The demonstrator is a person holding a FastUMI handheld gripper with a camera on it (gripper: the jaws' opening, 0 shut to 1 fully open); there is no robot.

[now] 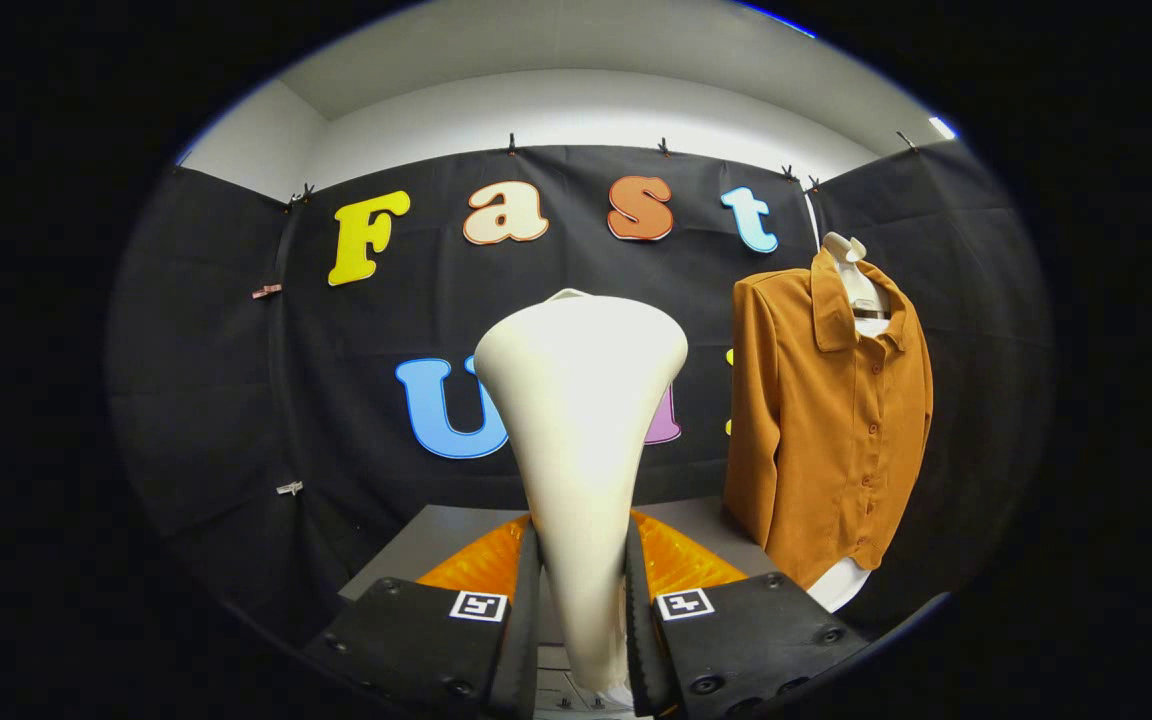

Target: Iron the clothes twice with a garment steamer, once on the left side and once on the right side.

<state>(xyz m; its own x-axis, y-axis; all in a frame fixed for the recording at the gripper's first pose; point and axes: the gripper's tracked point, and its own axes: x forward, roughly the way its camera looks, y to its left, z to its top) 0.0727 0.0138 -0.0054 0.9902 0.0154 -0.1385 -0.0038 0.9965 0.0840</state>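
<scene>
I have the gripper (581,610) pinching the cream garment steamer (581,440) by its narrow handle, both fingers pressed on it, head upright. The brown shirt (831,420) hangs on a hanger to the steamer's right, well apart.

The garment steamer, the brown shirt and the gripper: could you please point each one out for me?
garment steamer (581,400): gripper view, on its white flared body, clamped between the fingers.
brown shirt (836,430): gripper view, on the buttoned front, beyond the fingers.
gripper (581,620): gripper view, midway between its fingertips.
</scene>
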